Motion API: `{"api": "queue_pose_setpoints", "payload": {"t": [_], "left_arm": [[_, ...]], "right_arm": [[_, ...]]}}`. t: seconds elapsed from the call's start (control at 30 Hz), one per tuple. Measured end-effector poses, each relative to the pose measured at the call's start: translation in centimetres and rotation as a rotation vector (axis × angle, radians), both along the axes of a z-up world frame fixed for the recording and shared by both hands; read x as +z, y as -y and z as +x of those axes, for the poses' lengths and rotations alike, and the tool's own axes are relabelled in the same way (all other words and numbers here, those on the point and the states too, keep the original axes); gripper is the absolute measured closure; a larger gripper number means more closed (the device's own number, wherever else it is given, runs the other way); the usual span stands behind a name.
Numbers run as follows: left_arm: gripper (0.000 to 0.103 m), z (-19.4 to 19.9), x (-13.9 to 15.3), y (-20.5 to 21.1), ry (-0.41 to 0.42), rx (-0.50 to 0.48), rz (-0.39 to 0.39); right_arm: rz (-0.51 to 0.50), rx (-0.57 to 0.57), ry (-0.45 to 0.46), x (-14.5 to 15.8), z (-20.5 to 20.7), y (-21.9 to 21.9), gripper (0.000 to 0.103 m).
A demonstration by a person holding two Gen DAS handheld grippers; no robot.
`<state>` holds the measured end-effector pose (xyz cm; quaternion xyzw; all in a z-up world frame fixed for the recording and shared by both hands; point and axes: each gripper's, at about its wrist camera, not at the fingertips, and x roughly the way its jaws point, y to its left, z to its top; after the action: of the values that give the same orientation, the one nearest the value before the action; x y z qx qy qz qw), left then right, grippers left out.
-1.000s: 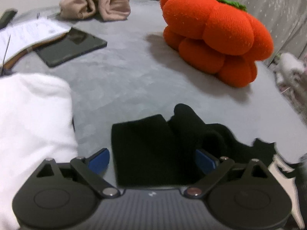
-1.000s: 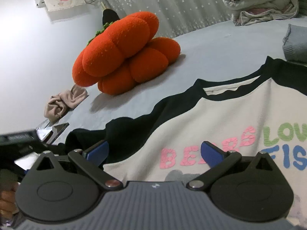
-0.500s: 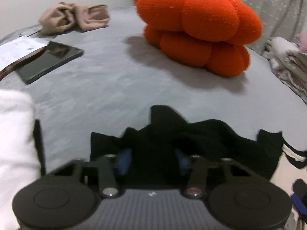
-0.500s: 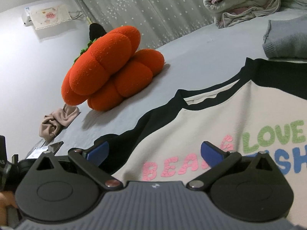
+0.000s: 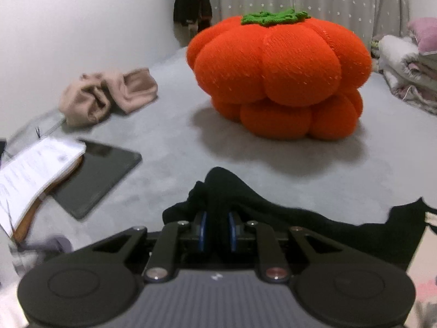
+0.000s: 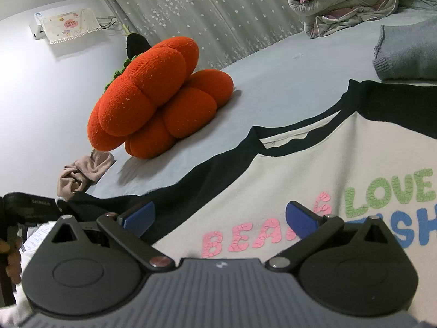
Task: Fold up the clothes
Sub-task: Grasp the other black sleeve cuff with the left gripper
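Note:
A cream T-shirt with black sleeves and collar and coloured letters (image 6: 314,169) lies flat on the grey bed. Its black sleeve (image 5: 273,213) bunches up in the left wrist view. My left gripper (image 5: 217,229) is shut on the end of that sleeve, which stands up between the blue pads. My right gripper (image 6: 218,216) is open and empty, hovering over the shirt's chest near the pink letters. The left gripper also shows in the right wrist view (image 6: 27,207) at the far left.
A big orange pumpkin cushion (image 5: 278,79) sits behind the shirt. A beige crumpled garment (image 5: 106,95), a dark tablet (image 5: 101,175) and an open booklet (image 5: 32,169) lie to the left. A folded grey sweater (image 6: 409,54) and rolled quilts (image 6: 347,0) are at the right.
My left gripper went from open over the black sleeve to shut on it and lifted it, bunching the cloth. The right gripper stayed open and shifted a little over the shirt.

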<state>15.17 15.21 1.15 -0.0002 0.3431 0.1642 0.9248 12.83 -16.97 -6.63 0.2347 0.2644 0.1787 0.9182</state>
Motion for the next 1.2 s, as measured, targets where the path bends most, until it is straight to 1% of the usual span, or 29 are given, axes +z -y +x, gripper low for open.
{"api": "queue_pose_setpoints", "payload": {"t": [0.07,0.1,0.13,0.17,0.2,0.23,0.27,0.3,0.37,0.47,0.57,0.6,0.67,0.7,0.77,0.83,0.9,0.97,1.03,1.07,1.13,1.2], "left_arm": [[0.084,0.7,0.0,-0.3,-0.028,-0.016,0.033],[0.08,1.1,-0.2,-0.3,-0.057,-0.023,0.042],[0.079,1.5,-0.5,-0.4,-0.089,-0.027,0.043],[0.075,1.8,-0.8,-0.6,-0.118,-0.027,0.04],[0.067,2.0,-1.0,-0.9,-0.139,-0.017,0.029],[0.062,2.2,-1.0,-1.2,-0.149,0.0,0.017],[0.052,2.2,-0.9,-1.7,-0.146,0.02,0.003],[0.046,2.1,-0.8,-2.1,-0.142,0.037,-0.012],[0.042,2.1,-0.6,-2.8,-0.133,0.051,-0.044],[0.041,2.3,-0.9,-4.0,-0.157,0.092,-0.113],[0.041,2.0,-0.9,-5.3,-0.126,0.151,-0.227],[0.041,1.6,-0.7,-5.5,-0.09,0.155,-0.259],[0.04,1.0,-0.2,-5.6,-0.023,0.128,-0.298],[0.039,0.8,0.0,-5.6,0.006,0.11,-0.314],[0.038,0.3,0.4,-5.4,0.037,0.047,-0.337],[0.037,0.1,0.4,-5.6,0.043,-0.045,-0.414],[0.037,-0.1,0.3,-6.0,0.03,-0.062,-0.46],[0.037,-0.6,0.5,-6.7,0.064,-0.002,-0.427],[0.037,-0.9,0.6,-7.7,0.1,0.075,-0.399],[0.037,-0.9,0.5,-8.2,0.105,0.122,-0.389],[0.04,-0.6,0.0,-9.0,0.07,0.194,-0.351],[0.043,-0.2,-0.8,-9.2,0.014,0.225,-0.318]], "right_arm": [[-0.002,0.0,-0.001,0.0,0.0,0.0,0.0],[-0.005,0.0,-0.001,0.0,0.0,-0.1,0.0],[-0.008,0.001,0.0,0.0,0.0,-0.1,0.0],[-0.011,0.001,0.0,0.0,0.0,-0.1,0.0],[-0.013,0.001,0.0,0.0,0.0,-0.1,0.0],[-0.014,0.002,0.0,0.0,0.1,-0.1,0.0],[-0.013,0.002,0.0,-0.1,0.1,-0.1,0.0],[-0.012,0.002,-0.001,-0.1,0.1,-0.1,0.0],[-0.013,0.002,-0.001,-0.1,0.0,-0.1,0.0],[-0.017,0.003,-0.001,-0.1,0.0,-0.1,0.0],[-0.02,0.003,0.0,-0.1,0.0,-0.1,0.0],[-0.02,0.003,0.0,-0.1,-0.1,-0.1,0.0],[-0.021,0.003,0.0,-0.1,-0.1,-0.1,0.0],[-0.022,0.003,0.0,-0.1,-0.1,-0.2,0.0],[-0.025,0.002,-0.001,0.0,0.0,-0.2,0.0],[-0.027,0.002,-0.002,0.0,-0.1,-0.3,0.0],[-0.028,0.002,-0.002,0.0,0.0,-0.3,0.0],[-0.028,0.001,-0.002,0.0,0.0,-0.3,0.0],[-0.029,0.001,-0.002,0.0,0.0,-0.3,0.0],[-0.032,0.0,-0.002,0.0,0.0,-0.4,0.0],[-0.04,0.0,-0.003,-0.1,0.1,-0.5,0.0],[-0.048,0.0,-0.002,-0.1,0.1,-0.6,0.0]]}}
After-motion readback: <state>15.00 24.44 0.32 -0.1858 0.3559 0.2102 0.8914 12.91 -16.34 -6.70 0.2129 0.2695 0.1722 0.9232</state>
